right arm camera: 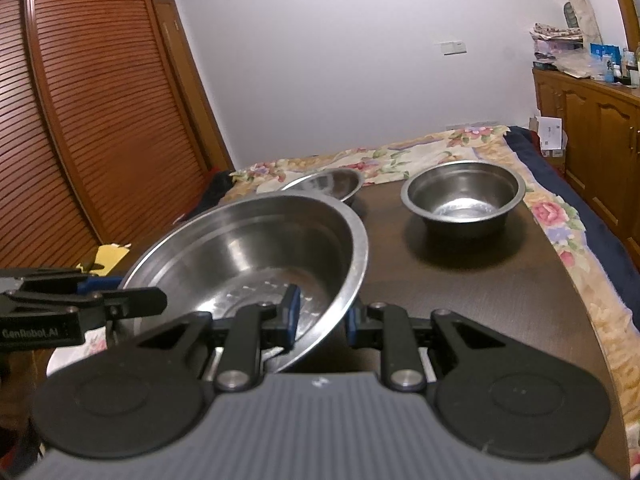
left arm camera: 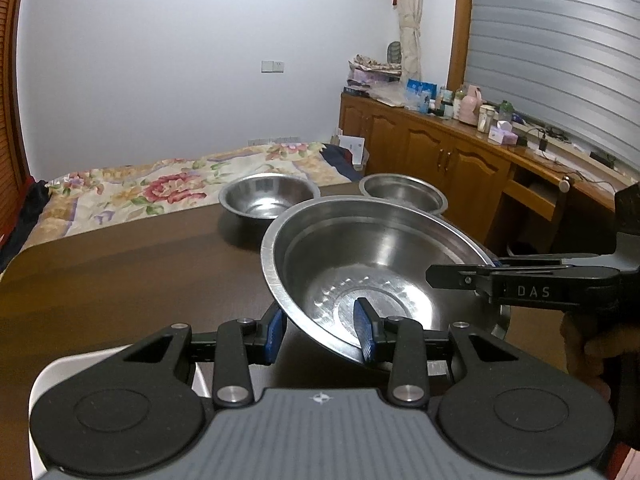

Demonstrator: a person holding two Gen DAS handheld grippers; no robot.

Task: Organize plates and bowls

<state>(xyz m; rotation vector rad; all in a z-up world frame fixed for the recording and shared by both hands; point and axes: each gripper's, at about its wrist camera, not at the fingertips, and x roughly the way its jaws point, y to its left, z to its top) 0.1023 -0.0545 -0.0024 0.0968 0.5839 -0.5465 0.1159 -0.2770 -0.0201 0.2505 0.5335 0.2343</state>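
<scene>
Now both grippers, left (left arm camera: 322, 330) and right (right arm camera: 320, 318), clamp the big bowl's (left arm camera: 372, 264) rim, lifted and tilted. Next, likely: nest or place it; two smaller bowls (right arm camera: 464, 196) sit at twelve o'clock.

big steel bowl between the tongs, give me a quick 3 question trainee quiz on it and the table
1. True or false: the big steel bowl sits level on the table.
2. How many smaller steel bowls stand behind it? A) one B) two C) three
3. Fill in: each pair of tongs has one blue pad inside the big bowl and one ____ its rim.

Key:
1. False: it is tilted, with the left tongs and right tongs straddling its rim on opposite sides.
2. B: a deep bowl and a shallower bowl.
3. outside
</scene>
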